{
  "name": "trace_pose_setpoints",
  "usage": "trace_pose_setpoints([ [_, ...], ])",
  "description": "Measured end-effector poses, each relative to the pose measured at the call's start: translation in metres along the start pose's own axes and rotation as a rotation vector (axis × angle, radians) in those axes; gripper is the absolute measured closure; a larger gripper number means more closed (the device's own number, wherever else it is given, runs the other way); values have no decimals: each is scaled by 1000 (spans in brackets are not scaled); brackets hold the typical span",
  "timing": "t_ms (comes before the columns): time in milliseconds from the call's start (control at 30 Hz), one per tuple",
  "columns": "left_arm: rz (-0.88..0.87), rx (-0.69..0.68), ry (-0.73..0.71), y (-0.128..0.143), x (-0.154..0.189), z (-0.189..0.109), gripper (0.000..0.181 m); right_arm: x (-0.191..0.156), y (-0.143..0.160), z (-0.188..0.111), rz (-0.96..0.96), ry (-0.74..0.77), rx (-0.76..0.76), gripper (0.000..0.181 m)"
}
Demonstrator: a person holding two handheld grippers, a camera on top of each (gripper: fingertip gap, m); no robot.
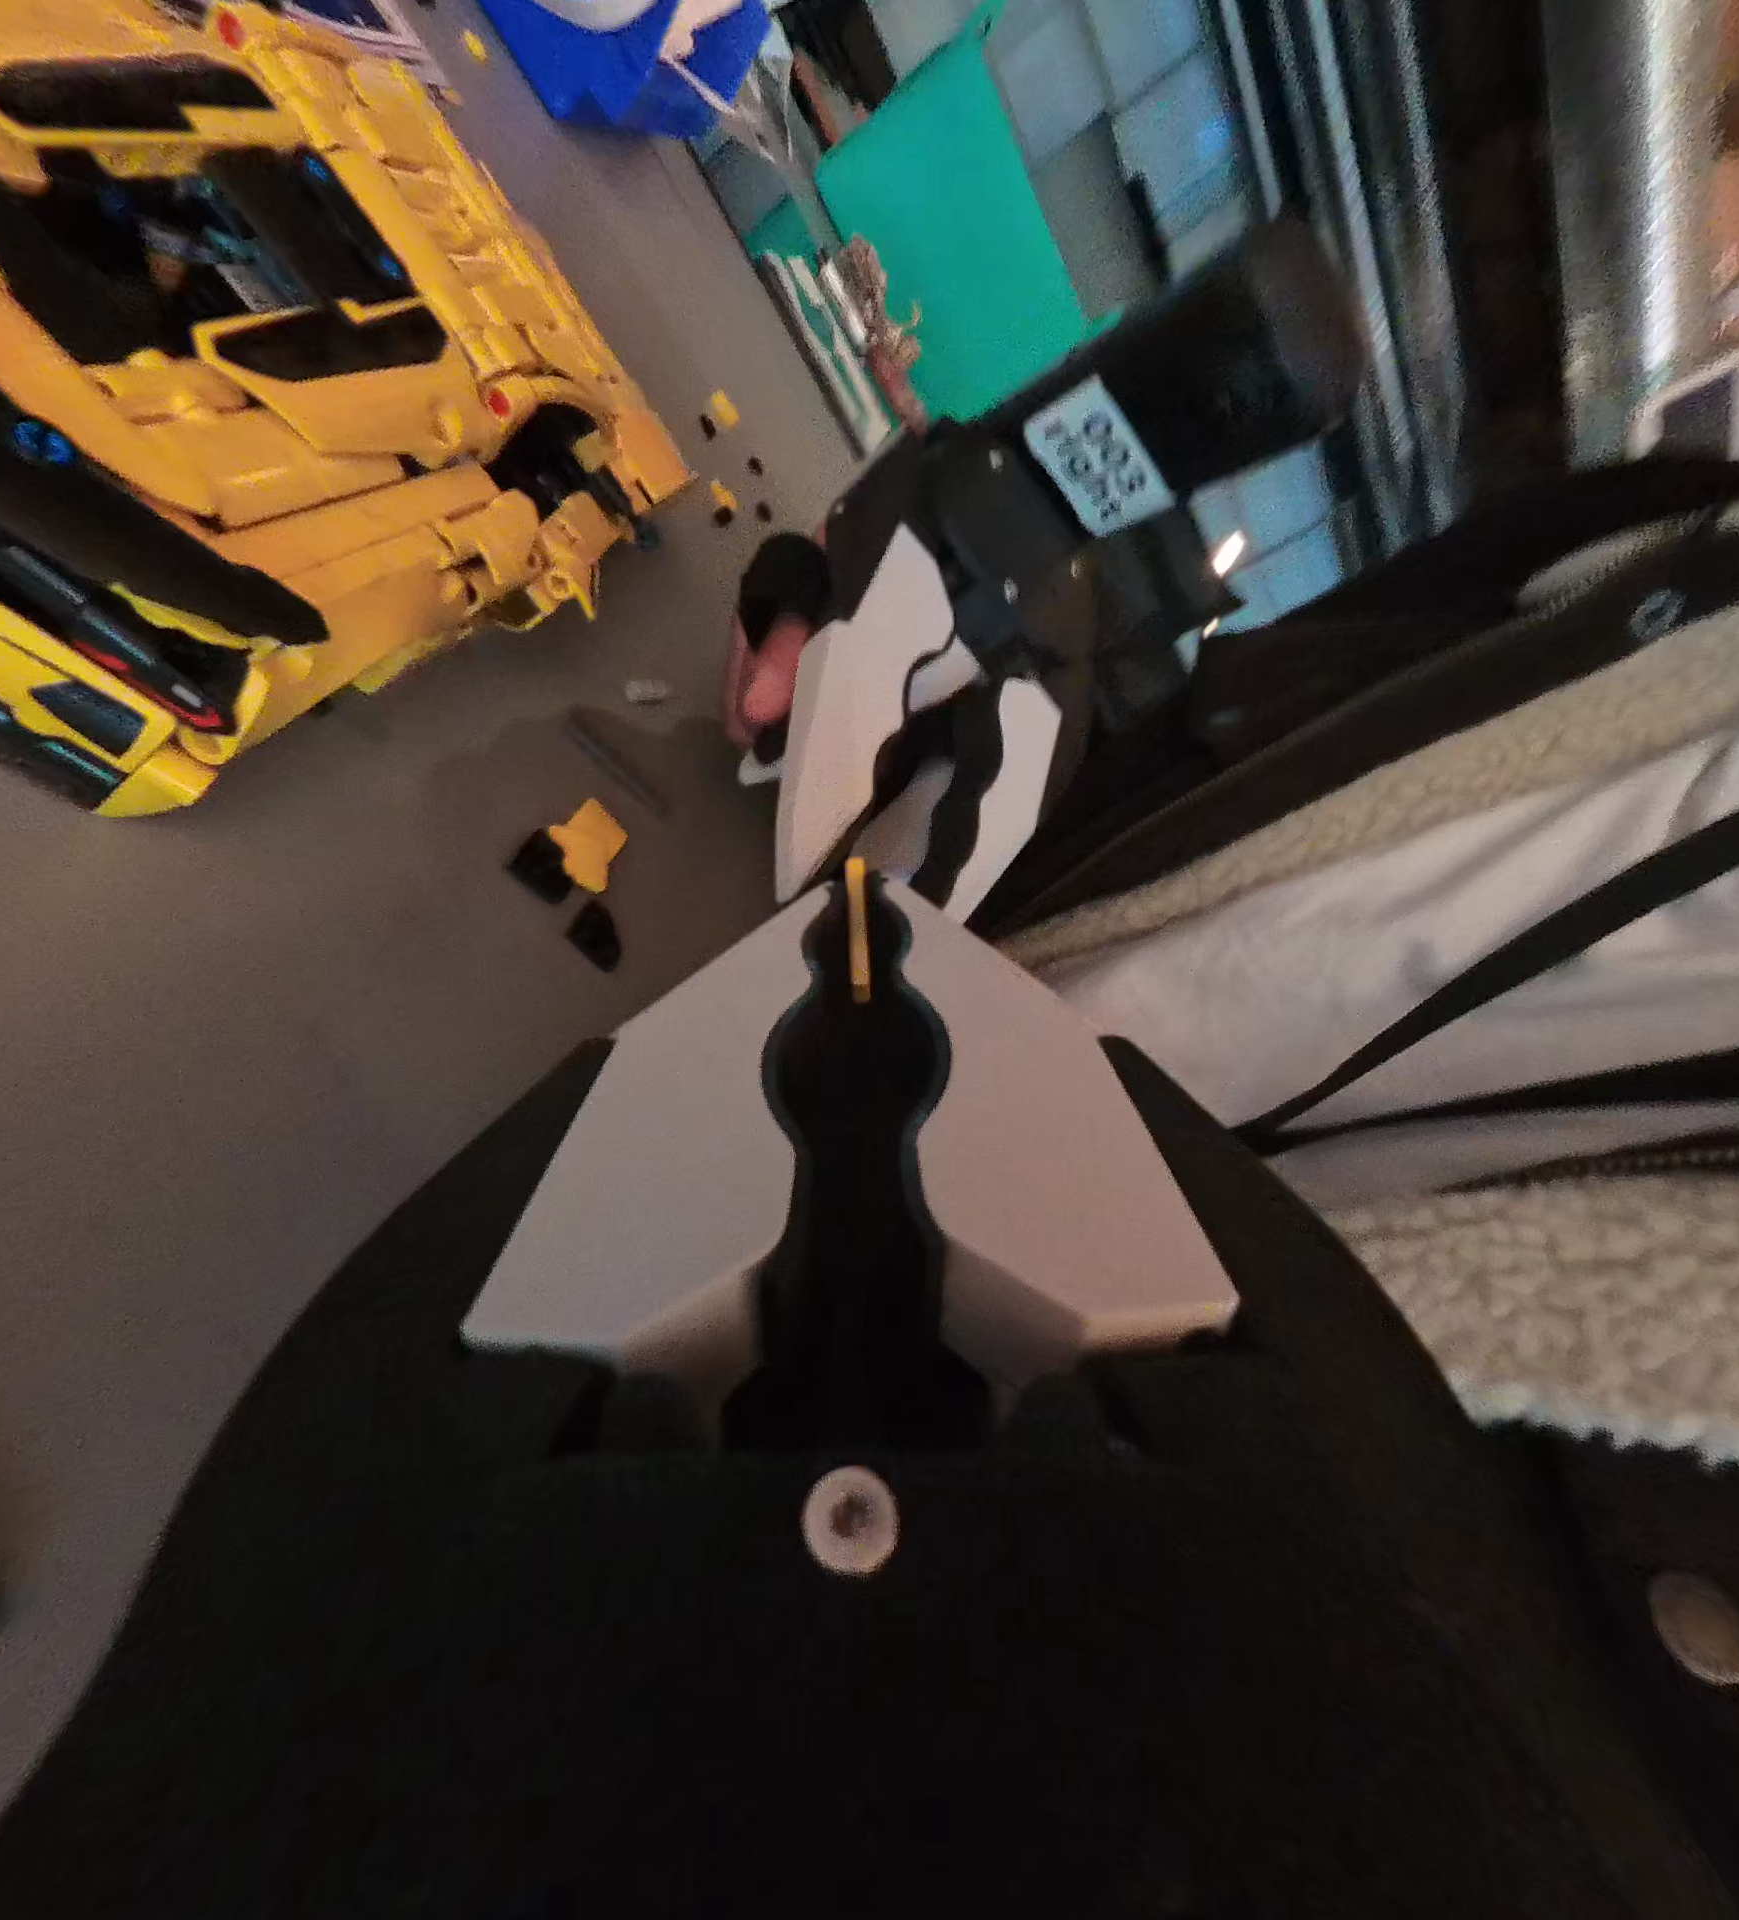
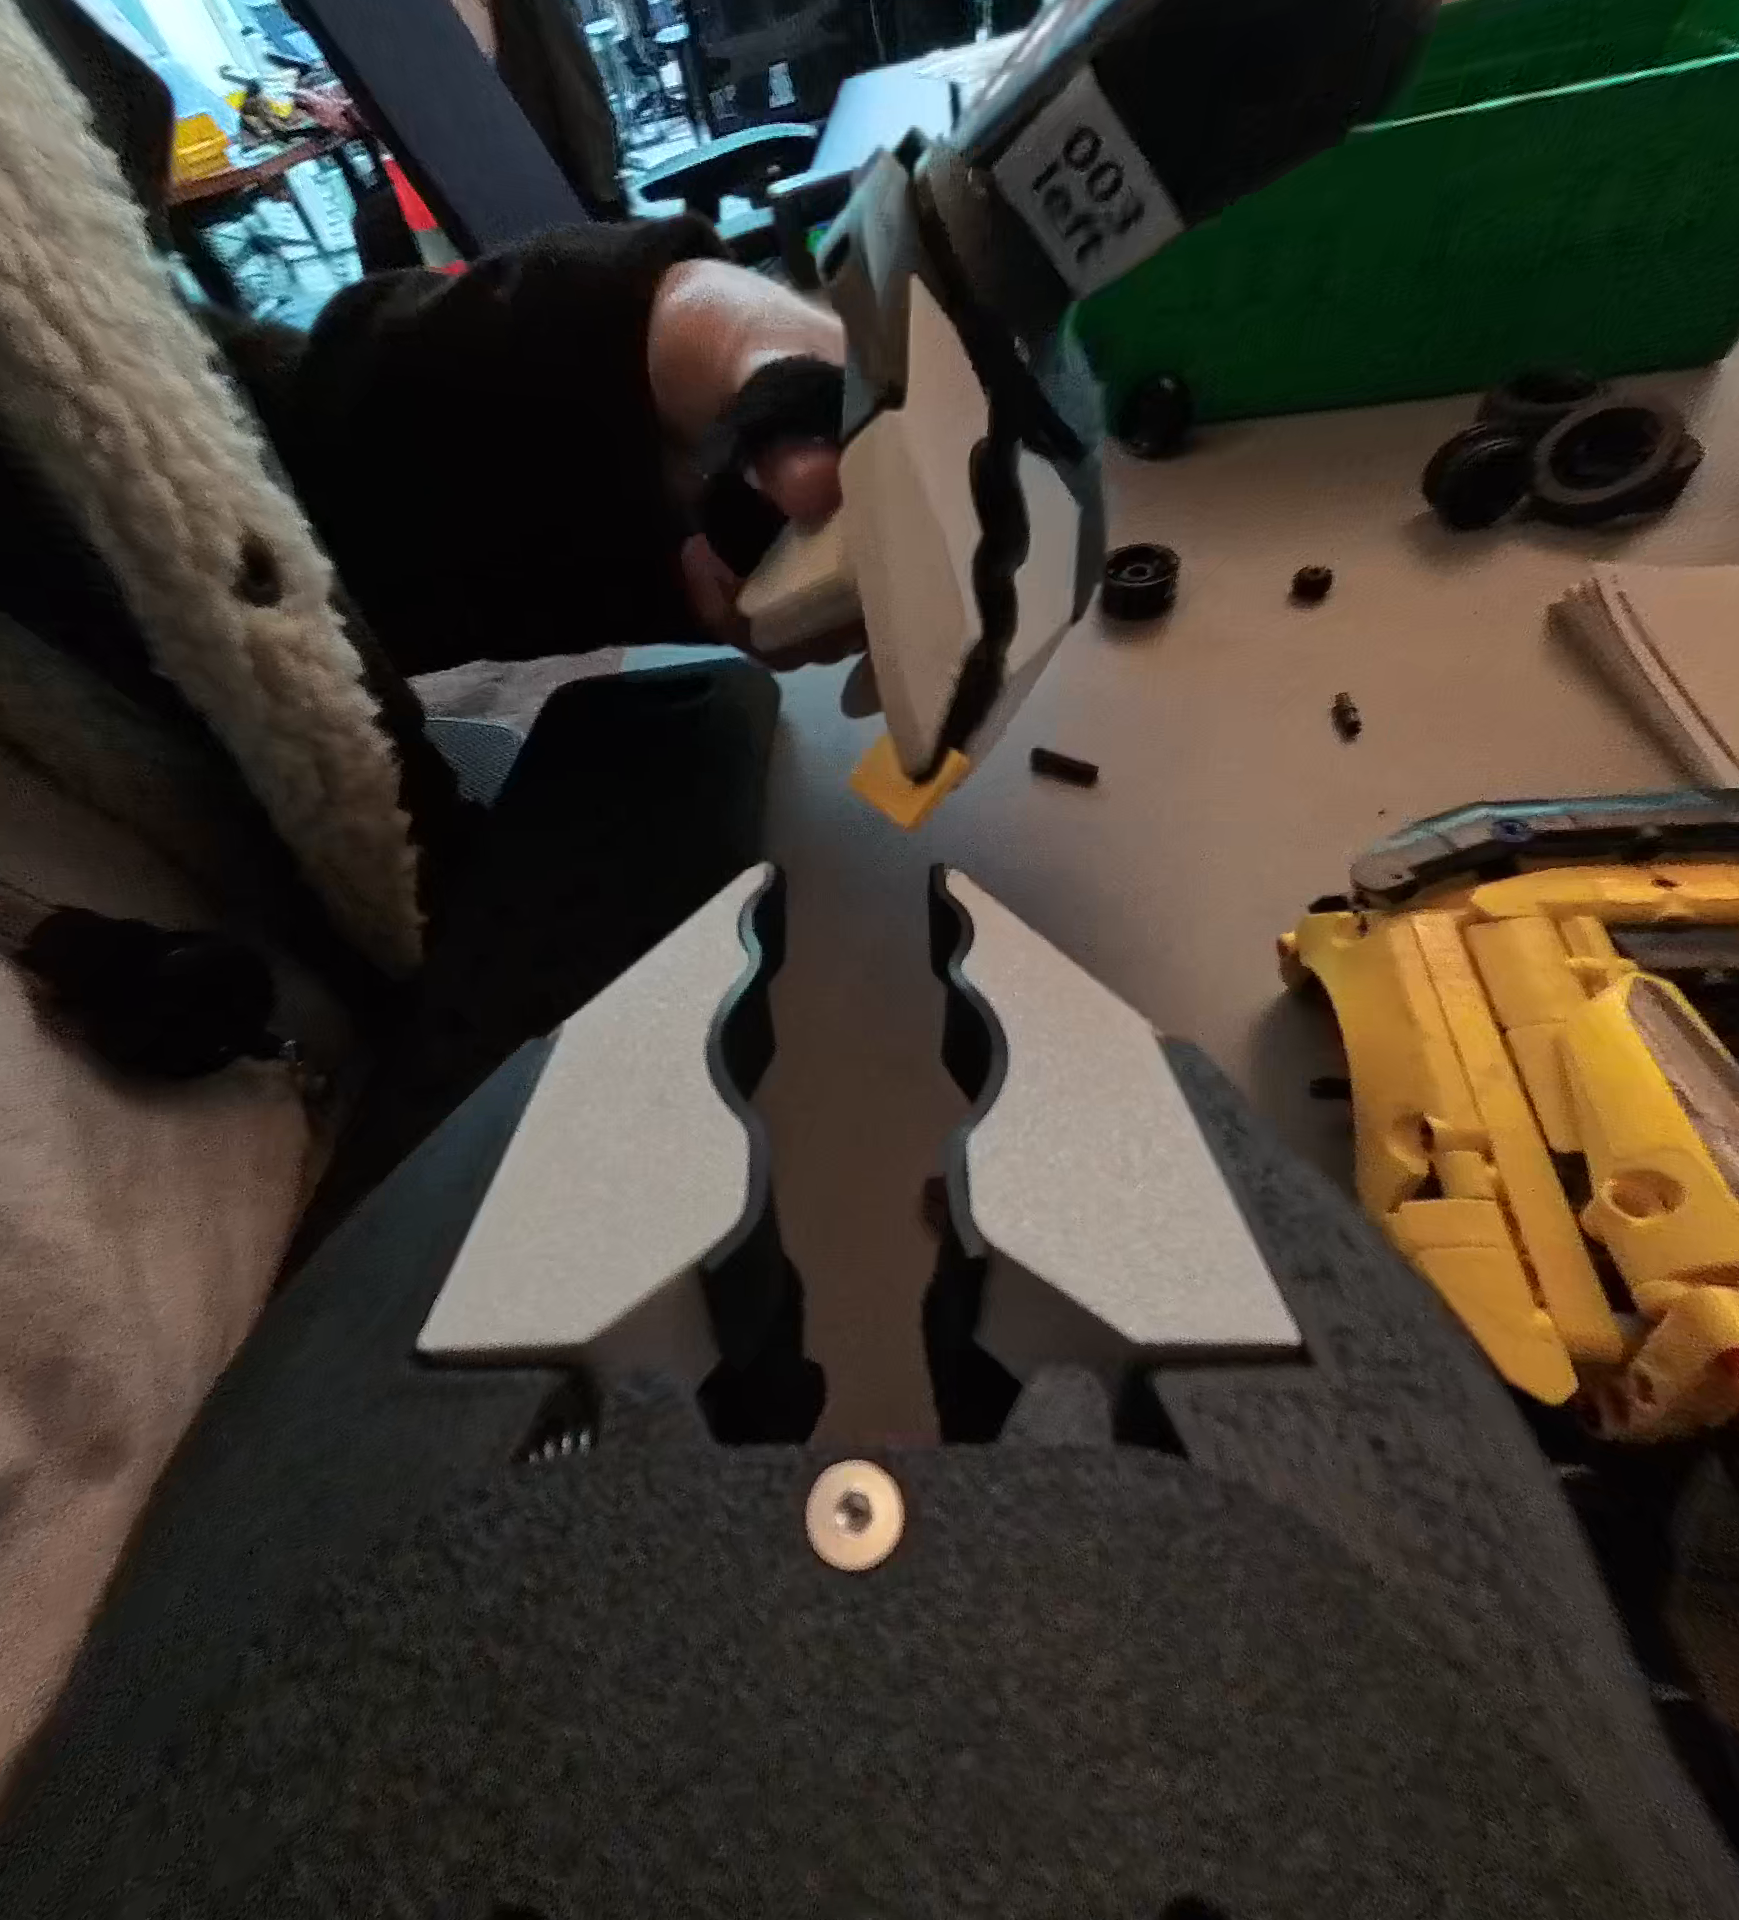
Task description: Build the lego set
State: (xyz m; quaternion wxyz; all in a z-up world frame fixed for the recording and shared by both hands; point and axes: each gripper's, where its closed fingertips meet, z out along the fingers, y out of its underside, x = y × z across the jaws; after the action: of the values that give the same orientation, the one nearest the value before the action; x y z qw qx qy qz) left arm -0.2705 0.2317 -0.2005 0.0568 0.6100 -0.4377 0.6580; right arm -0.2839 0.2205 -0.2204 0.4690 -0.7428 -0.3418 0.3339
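Observation:
My left gripper is shut on a thin flat yellow piece, held above the grey table. In the right wrist view the left gripper comes down from the top with the yellow piece at its tips. My right gripper is open and empty, its tips just below that piece, not touching it. It also shows in the left wrist view, facing my left gripper. The large yellow lego car stands on the table; its body also shows at the right.
Loose parts lie on the table: a yellow-and-black piece, a black piece, a grey rod, black tires, a black hub, small black pins. A booklet and green box stand behind. Left and right tips are no more than a few centimetres apart.

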Motion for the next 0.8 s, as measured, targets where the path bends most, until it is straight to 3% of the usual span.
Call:
trace_pose_setpoints([
  [100, -130, 131, 102, -18, 5, 2, 180, 17, -15, -6, -56, 158, 74, 146],
  [167, -181, 147, 202, -17, 15, 8, 180, 18, -25, -10, -146, 225, 129, 142],
  [367, -156, -44, 282, 9, 30, 22, 179, -17, -19, -17, -166, -34, 114, 151],
  [500, -175, -89, 296, 12, 32, 26, 179, -18, -25, -24, -211, -12, 157, 164],
  [667, -214, -72, 303, 11, 28, 29, 179, -15, -21, -25, -212, 12, 141, 168],
  [800, -220, -68, 194, 17, 7, 28, 179, -5, -5, -18, -213, 62, 46, 170],
])
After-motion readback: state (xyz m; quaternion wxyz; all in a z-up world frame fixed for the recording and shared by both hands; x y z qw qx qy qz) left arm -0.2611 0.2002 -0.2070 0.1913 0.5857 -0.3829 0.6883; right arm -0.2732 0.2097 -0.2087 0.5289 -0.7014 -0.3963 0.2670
